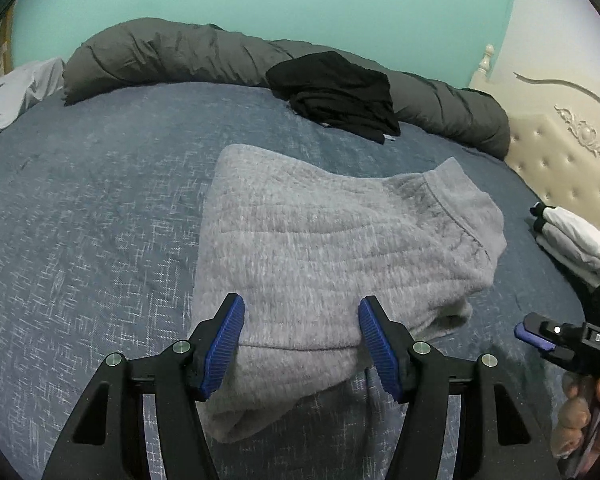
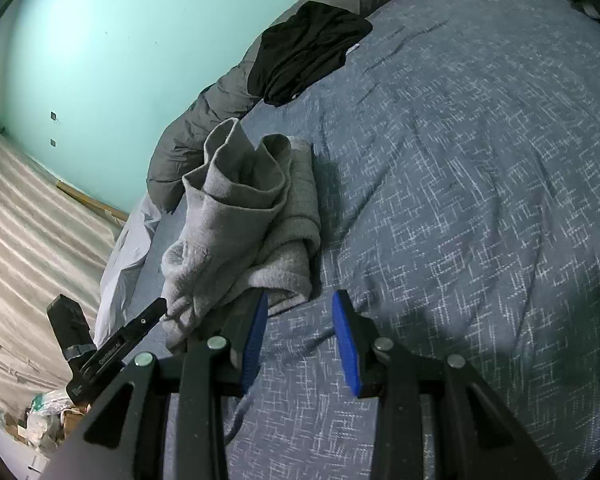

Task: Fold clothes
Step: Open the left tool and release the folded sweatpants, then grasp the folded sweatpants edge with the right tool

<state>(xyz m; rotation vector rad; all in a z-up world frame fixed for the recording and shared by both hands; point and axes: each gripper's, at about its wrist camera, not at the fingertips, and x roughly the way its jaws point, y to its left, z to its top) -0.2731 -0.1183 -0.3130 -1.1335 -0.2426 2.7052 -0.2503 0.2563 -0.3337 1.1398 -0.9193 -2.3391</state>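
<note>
A grey fleece garment [image 1: 332, 248] lies folded on the blue bedspread [image 1: 80, 240]. My left gripper [image 1: 302, 340] hovers over its near edge, jaws wide and open; the fabric shows between the blue pads [image 1: 224, 348] but they do not press on it. In the right wrist view the same garment [image 2: 236, 216] looks bunched, with the left gripper [image 2: 156, 312] at its near corner. My right gripper [image 2: 300, 340] stands open just right of the garment, with only bedspread [image 2: 460, 200] between its fingers. A hand [image 1: 580, 412] holds that right gripper [image 1: 534, 336] at the lower right of the left wrist view.
A black garment pile [image 1: 336, 92] rests against a rolled dark grey duvet [image 1: 160, 52] along the far side. Folded white and grey clothes [image 1: 572, 240] sit by the cream headboard [image 1: 560, 152]. A pale sheet [image 1: 12, 96] lies at the left. The floor beside the bed holds clutter [image 2: 44, 420].
</note>
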